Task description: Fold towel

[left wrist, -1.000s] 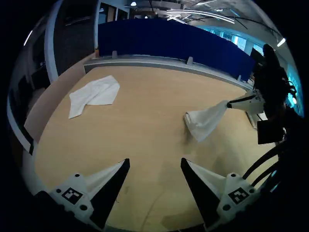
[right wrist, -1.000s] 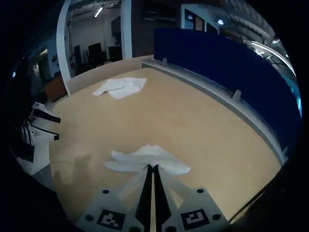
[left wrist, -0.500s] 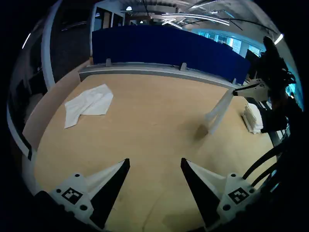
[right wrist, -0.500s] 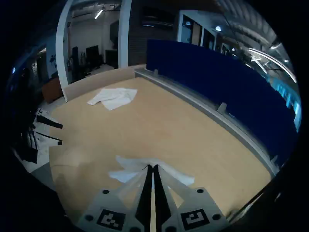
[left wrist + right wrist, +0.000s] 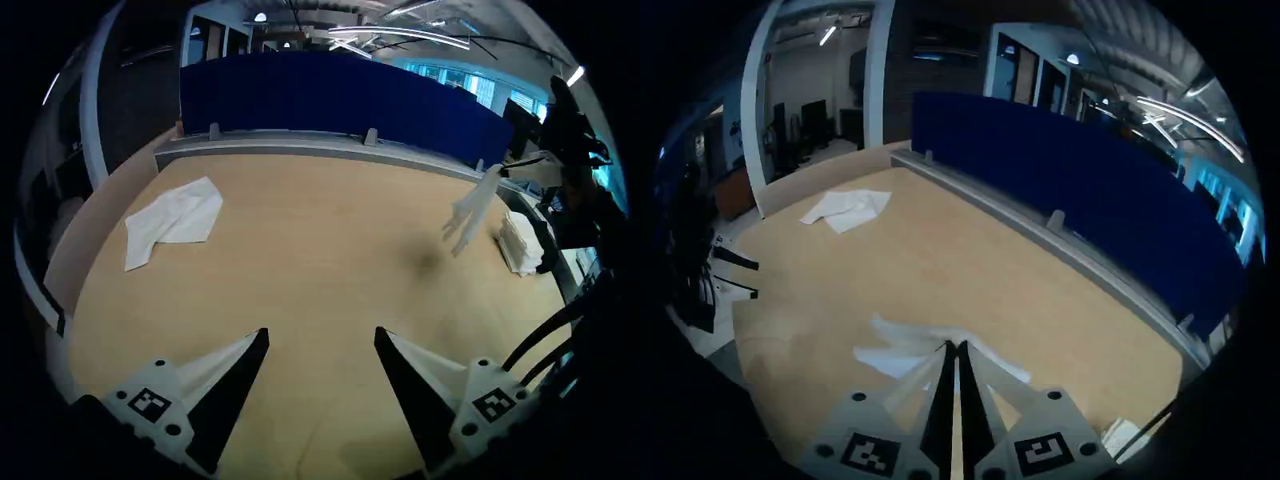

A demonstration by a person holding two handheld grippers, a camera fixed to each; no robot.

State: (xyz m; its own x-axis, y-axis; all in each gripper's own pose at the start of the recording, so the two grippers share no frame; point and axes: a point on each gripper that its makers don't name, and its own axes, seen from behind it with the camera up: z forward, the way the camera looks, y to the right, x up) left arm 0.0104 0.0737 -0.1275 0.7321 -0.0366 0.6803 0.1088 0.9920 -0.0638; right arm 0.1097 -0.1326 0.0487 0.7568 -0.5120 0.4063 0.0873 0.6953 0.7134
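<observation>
Right gripper view: limp white towel (image 5: 894,346)

At bottom centre of the frame, right gripper (image 5: 958,348) with jaws pressed together on a white towel (image 5: 904,340), cloth fanning out to left and right of the tips. Beyond it, a light wooden surface (image 5: 976,264) stretching toward the upper left. In the upper left, well apart from the held cloth, a second white towel (image 5: 846,208) lying rumpled and flat. Along the far edge, from top centre down to the right, a dark blue partition (image 5: 1088,180) above a grey rail (image 5: 1016,220). At the left edge, left gripper (image 5: 752,280), small and dim, jaws apart.
</observation>
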